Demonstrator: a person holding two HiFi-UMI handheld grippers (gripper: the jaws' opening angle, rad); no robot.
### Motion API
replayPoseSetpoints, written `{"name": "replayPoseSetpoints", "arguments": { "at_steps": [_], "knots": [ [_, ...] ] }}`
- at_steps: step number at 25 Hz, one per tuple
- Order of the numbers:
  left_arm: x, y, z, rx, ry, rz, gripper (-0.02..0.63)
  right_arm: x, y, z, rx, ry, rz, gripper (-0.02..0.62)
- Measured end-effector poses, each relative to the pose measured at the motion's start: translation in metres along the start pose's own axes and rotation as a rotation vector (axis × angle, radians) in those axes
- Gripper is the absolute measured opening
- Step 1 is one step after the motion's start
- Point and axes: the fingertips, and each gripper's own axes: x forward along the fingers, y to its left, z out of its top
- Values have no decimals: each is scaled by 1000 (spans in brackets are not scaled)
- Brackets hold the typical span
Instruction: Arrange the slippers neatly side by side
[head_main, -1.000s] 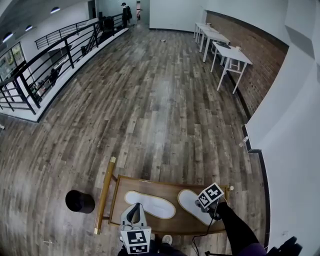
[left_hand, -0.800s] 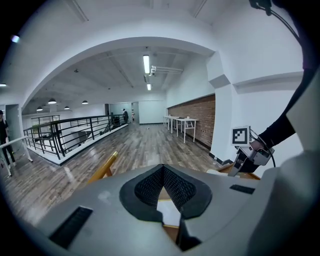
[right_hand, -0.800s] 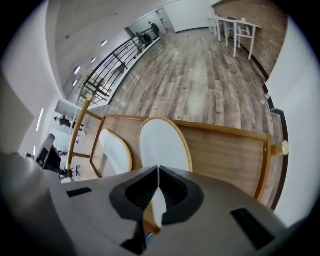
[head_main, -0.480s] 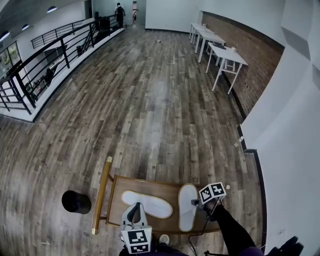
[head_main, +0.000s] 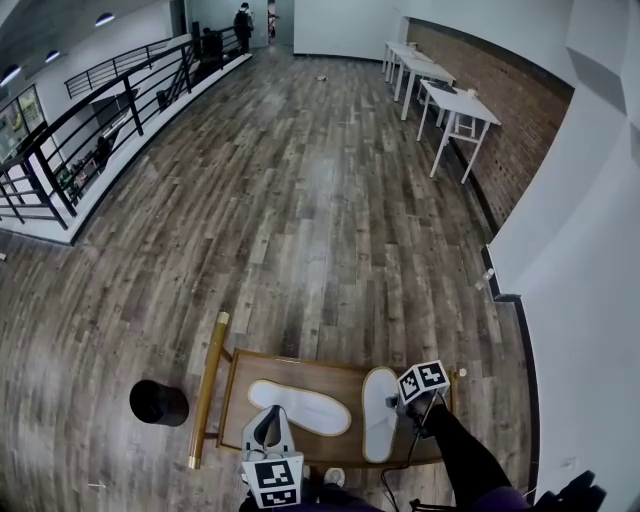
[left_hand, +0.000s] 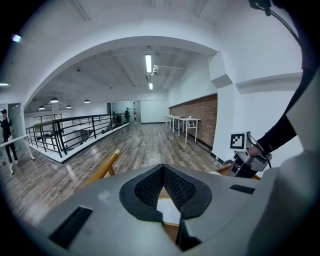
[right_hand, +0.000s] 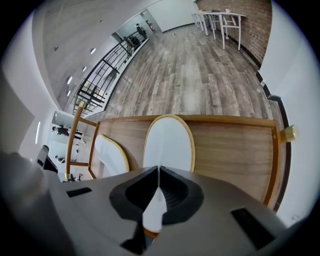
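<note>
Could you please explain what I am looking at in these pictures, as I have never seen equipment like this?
There is no robot here: a person holds a hand tool with two jaws in each hand. The wide picture comes from a camera on the person's head, looking down. The other two come from cameras riding on the tools. On the low wooden table lie the left slipper and the right slipper, both white, at an angle to each other. The right gripper has its jaws closed on the near end of the right slipper. The left gripper is closed and empty.
</note>
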Motion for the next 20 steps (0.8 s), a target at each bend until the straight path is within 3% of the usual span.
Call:
{"name": "replayPoseSetpoints", "arguments": {
  "at_steps": [4,12,16,20],
  "knots": [
    [2,4,-1,2,3,5,2,4,3,1,-24,10,0,9],
    [8,0,-6,-16,15,-20,2,-8,3,7,-28,-69,13,21],
    [14,-8,-17,-23,40,-49,2,-25,5,17,-44,-144,25,37],
    [24,-11,-26,7,55,-84,2,-66,31,35,-43,-337,79,35]
  ]
}}
